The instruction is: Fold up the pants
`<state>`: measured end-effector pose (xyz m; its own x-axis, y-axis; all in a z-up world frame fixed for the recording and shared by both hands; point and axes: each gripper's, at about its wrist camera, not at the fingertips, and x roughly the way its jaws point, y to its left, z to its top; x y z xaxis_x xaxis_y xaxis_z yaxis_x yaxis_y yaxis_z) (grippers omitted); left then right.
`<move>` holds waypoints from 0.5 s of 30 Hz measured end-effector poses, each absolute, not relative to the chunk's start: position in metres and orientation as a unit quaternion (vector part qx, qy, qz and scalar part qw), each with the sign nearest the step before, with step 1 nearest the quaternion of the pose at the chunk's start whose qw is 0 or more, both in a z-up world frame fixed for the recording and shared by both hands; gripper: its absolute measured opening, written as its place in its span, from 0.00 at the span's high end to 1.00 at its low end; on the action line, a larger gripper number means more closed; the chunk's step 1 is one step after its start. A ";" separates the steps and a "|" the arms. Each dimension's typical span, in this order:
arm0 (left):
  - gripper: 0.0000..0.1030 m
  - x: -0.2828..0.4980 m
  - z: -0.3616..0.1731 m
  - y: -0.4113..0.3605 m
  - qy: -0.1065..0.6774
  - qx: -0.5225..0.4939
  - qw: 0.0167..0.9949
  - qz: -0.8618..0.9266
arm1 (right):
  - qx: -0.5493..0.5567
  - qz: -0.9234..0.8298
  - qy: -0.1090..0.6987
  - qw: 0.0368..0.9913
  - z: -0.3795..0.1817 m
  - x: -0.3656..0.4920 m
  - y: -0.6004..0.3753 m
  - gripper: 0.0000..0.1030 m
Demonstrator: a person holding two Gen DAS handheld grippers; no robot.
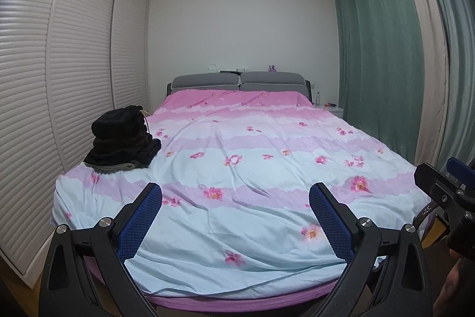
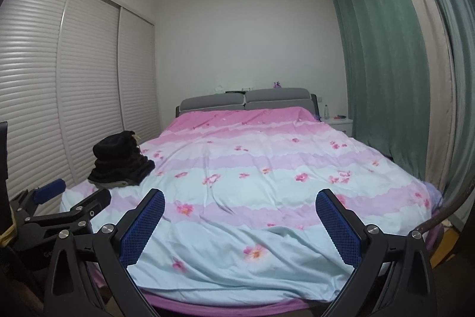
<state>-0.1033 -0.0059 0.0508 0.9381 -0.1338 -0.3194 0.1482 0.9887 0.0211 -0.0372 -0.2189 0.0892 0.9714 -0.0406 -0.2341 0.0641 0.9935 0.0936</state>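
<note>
Dark pile of pants (image 1: pixel 123 138) sat at bed's (image 1: pixel 267 228) near-left corner | left gripper (image 1: pixel 236 216) and right gripper (image 2: pixel 240 223) both spread, empty, at bed's foot | best: pinch only the top garment's waistband.

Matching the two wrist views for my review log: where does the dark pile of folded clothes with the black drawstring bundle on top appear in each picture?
Left wrist view: the dark pile of folded clothes sits at left of centre, on the bed's left edge near the louvred wardrobe doors.
Right wrist view: the pile sits at left, slightly lower, on the same edge.
Shared landmark: the grey padded headboard.
</note>
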 end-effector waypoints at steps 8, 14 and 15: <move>0.02 -0.098 0.046 -0.006 0.169 0.025 0.983 -0.068 | 0.058 -0.039 0.126 0.990 0.081 -0.034 -0.226 0.00; 0.02 -0.097 0.045 -0.006 0.169 0.026 0.983 -0.067 | 0.059 -0.040 0.125 0.990 0.080 -0.035 -0.229 0.00; 0.02 -0.096 0.045 -0.005 0.169 0.026 0.983 -0.067 | 0.060 -0.040 0.125 0.990 0.080 -0.035 -0.230 0.00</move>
